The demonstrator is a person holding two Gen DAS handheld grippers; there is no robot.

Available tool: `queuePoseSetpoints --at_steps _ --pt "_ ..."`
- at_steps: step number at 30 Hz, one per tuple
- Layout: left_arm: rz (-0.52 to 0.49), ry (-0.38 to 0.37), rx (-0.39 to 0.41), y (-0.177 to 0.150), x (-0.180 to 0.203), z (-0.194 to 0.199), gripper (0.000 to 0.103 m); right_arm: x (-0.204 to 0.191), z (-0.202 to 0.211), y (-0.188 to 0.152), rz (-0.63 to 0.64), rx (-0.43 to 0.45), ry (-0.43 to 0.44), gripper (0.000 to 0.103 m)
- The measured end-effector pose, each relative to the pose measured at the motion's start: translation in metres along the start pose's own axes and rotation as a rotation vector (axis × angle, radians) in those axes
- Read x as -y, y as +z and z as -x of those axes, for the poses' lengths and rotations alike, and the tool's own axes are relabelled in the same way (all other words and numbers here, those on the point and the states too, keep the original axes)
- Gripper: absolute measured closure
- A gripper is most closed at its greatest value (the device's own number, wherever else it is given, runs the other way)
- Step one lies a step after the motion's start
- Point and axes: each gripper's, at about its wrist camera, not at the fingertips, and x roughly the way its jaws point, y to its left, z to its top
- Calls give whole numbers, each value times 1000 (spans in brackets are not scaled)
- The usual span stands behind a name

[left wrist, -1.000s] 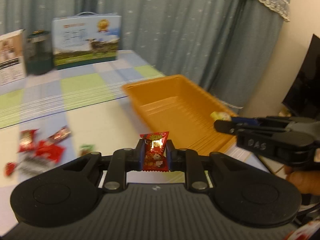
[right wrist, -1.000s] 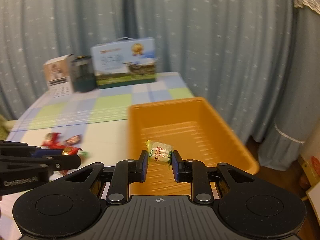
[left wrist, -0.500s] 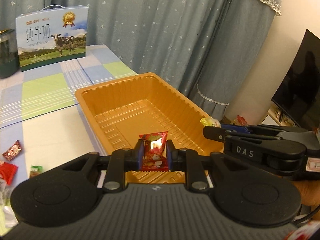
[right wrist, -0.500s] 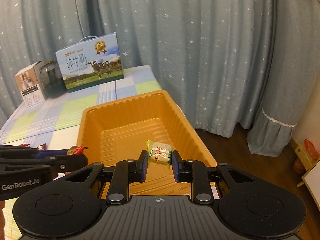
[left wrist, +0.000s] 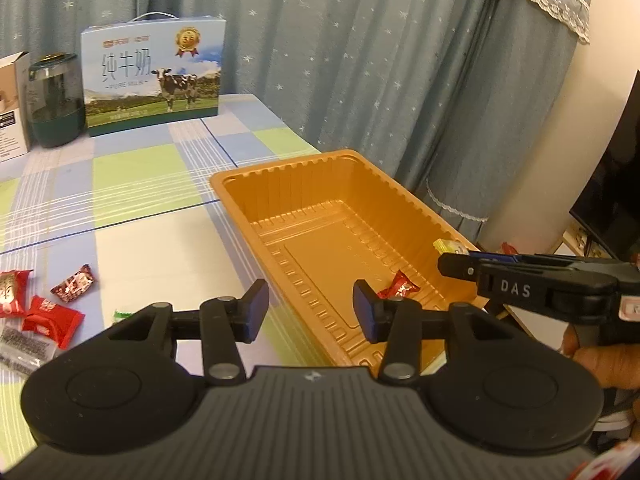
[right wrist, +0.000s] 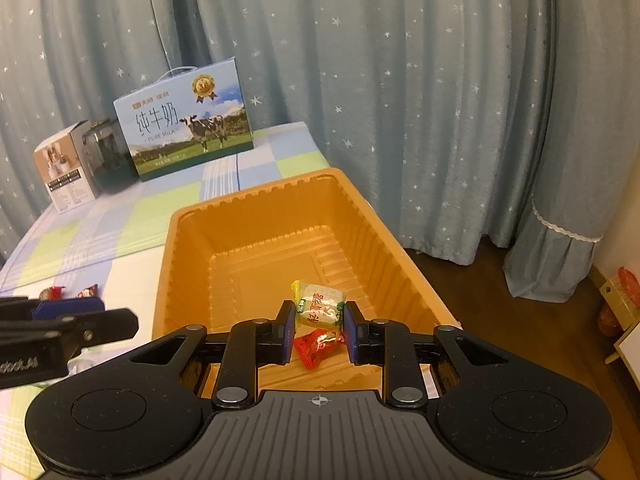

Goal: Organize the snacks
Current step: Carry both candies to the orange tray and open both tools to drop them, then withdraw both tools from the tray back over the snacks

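The left gripper is opening with nothing between its fingers, its red candy is lying in the near end of the orange tray, and the right gripper, squeezing a pale candy over the tray, probably needs to let go next.

Checked table with tray, boxes and loose sweets

I see the table under a blue, green and white checked cloth: an orange tray near its right edge, a milk carton, dark jar and small box at the back, red wrapped candies scattered left
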Motion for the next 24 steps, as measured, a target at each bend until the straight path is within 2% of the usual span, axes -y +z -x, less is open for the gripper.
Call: queuePoseSetpoints --at_steps 4,6,7,8,16,24 --pt "7 7 3 -1 -3 4 59 -1 -2 6 -4 17 32 77" --pt "15 12 0 -3 -5 5 56 1 -3 8 -22 14 54 55" --pt "19 16 -1 -3 -6 6 54 2 -1 9 -36 25 56 35" --pt "21 21 0 -5 -6 8 52 3 2 9 -47 37 60 31" --pt "41 62 8 -19 -14 34 42 0 28 7 -60 31 22 31" --pt "72 110 33 -34 -18 84 32 -28 72 -9 -48 13 22 31"
